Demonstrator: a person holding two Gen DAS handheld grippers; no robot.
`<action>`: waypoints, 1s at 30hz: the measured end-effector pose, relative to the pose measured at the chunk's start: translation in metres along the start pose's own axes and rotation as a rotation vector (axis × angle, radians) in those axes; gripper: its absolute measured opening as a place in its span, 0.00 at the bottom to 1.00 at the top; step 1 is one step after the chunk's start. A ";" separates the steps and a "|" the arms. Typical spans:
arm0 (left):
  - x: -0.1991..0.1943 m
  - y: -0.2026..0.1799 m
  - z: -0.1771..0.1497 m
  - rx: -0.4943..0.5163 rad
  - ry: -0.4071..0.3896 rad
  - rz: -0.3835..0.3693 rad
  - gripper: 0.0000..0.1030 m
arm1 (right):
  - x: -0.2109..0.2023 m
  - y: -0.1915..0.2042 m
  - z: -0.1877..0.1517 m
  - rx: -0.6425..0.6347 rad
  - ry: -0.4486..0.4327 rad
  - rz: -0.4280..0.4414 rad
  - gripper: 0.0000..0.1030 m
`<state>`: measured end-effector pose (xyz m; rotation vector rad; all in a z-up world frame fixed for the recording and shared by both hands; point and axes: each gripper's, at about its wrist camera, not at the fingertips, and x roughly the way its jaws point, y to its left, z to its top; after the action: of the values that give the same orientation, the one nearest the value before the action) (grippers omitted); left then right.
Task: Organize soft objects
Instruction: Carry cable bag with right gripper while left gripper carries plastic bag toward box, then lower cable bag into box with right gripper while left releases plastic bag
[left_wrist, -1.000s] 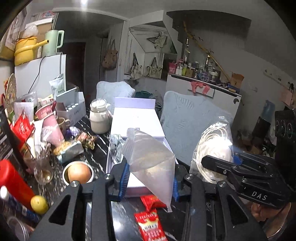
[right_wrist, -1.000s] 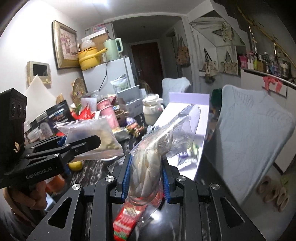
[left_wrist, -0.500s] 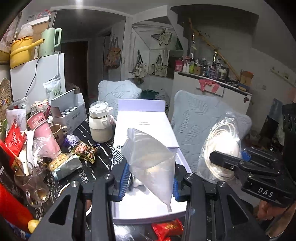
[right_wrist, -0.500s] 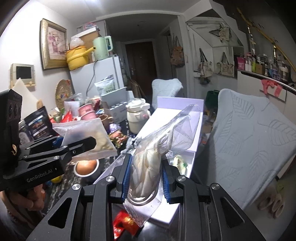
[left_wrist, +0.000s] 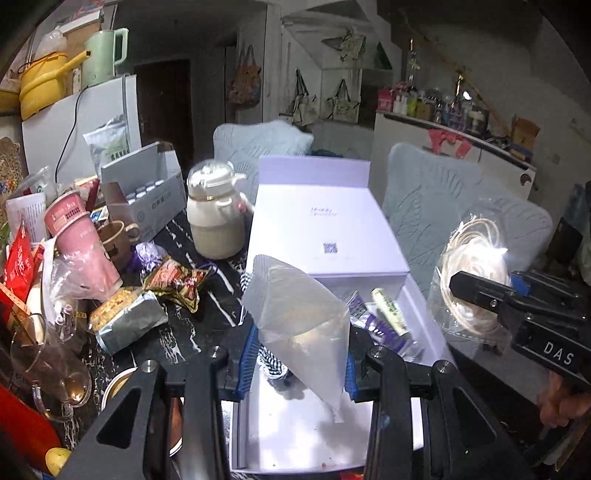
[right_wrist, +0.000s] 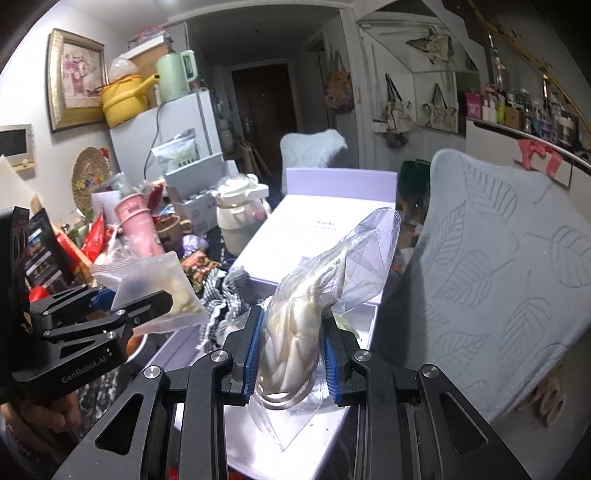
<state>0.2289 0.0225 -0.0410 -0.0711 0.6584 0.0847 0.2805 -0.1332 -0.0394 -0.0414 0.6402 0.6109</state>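
Bags (left_wrist: 299, 314) (right_wrist: 295, 332) clamped in both hand-held grippers (left_wrist: 299, 354) (right_wrist: 291, 354) above box rim (left_wrist: 436, 325).

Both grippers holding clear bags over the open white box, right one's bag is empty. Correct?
Not quite: the right gripper clamps a clear bag holding a coiled white cord, as the right wrist view shows. The left gripper does hold its bag over the open white box.

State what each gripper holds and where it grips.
Left gripper pinches a frosted plastic bag across its lower part. Right gripper clamps a clear bag of white cord around its bulging middle.
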 end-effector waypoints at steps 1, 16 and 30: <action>0.005 0.000 -0.001 0.000 0.009 0.003 0.36 | 0.004 -0.001 -0.001 0.001 0.008 -0.003 0.28; 0.052 -0.013 -0.013 0.061 0.110 0.009 0.36 | 0.049 -0.007 -0.025 -0.010 0.136 0.002 0.28; 0.065 -0.030 -0.028 0.121 0.178 0.004 0.36 | 0.063 -0.004 -0.048 -0.017 0.221 0.006 0.28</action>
<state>0.2665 -0.0064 -0.1016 0.0399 0.8404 0.0423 0.2957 -0.1139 -0.1150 -0.1239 0.8490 0.6219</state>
